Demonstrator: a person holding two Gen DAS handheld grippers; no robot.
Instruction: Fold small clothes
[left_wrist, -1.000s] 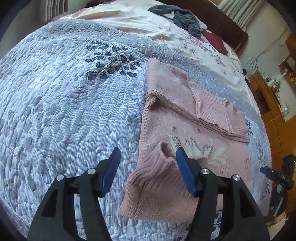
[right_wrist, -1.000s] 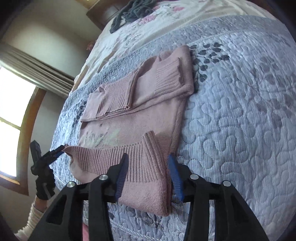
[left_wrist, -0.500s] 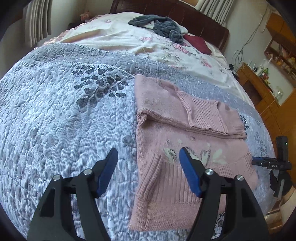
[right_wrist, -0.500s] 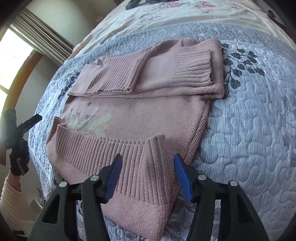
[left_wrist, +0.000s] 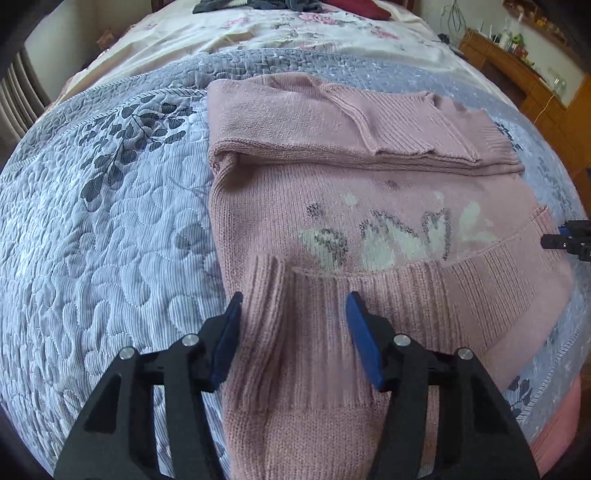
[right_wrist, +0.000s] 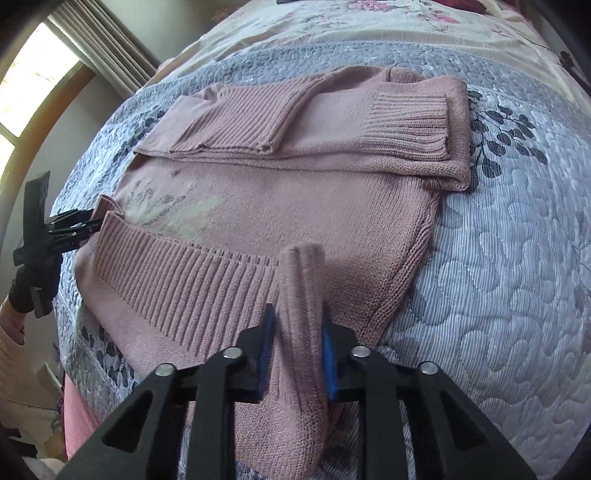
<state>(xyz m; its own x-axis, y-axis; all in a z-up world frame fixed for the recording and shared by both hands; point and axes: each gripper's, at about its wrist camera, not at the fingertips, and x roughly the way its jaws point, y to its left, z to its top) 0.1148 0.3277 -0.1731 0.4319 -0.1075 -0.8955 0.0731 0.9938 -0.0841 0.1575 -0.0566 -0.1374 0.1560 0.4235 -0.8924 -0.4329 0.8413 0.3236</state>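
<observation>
Pink sweater (left_wrist: 332, 192) lies flat on the grey quilt (left_wrist: 110, 240), sleeves folded in along its far edge. Its ribbed hem (right_wrist: 177, 280) is turned up toward me. My right gripper (right_wrist: 297, 332) is clamped on a bunched hem corner; my left gripper (left_wrist: 293, 321) straddles ribbing, jaws apart. Lifting now, one-sided, would likely skew the fold and drag those sleeves loose.

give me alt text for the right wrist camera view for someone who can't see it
The right gripper is shut on a pinched-up ridge of ribbed hem of a pink sweater lying partly folded on a grey quilted bedspread. At far left, the left gripper meets the hem's other end.
</observation>
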